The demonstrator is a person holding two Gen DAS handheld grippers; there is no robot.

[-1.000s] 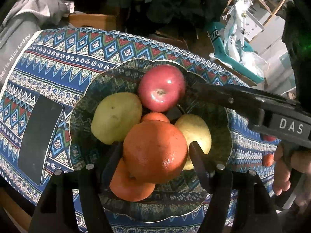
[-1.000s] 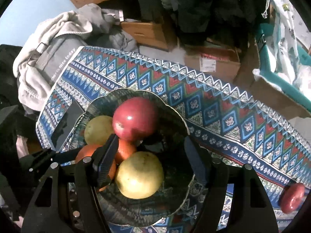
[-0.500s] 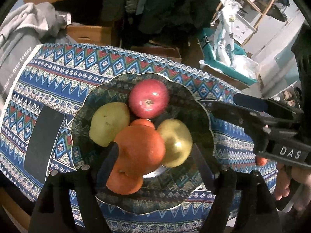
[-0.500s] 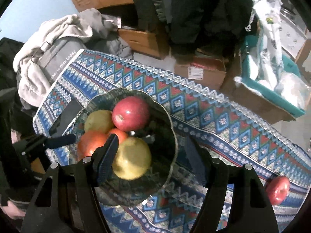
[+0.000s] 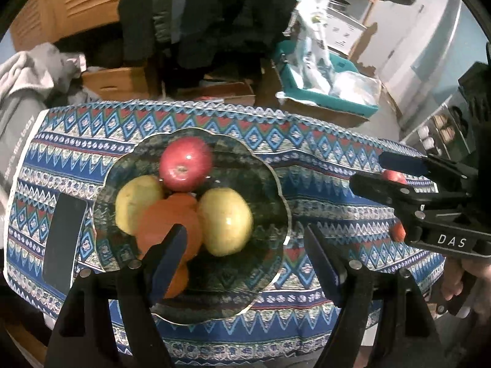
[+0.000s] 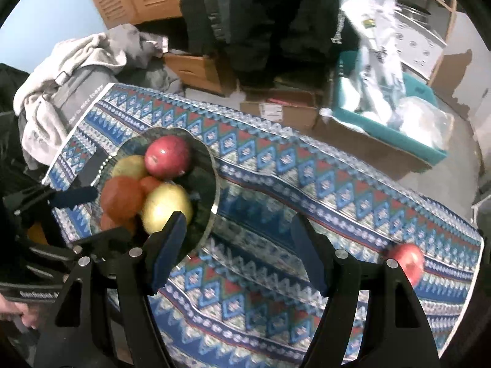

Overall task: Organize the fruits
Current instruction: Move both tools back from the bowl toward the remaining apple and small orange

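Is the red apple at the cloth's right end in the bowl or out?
Out: the red apple lies on the cloth, apart from the bowl.

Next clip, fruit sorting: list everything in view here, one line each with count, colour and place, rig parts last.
Scalloped glass bowl: one, dark patterned, on the cloth.
Apples: two, red; one in the bowl, one loose at the cloth's far right.
Pear-like fruits: two, yellow-green, in the bowl.
Oranges: at least three, in the bowl.
Small reddish fruit: one, behind the right gripper.
Flat phone-like slab: one, black, left of the bowl.
Zigzag tablecloth: one, blue-red.
Left gripper: fingers apart, empty.
Right gripper: fingers apart, empty.
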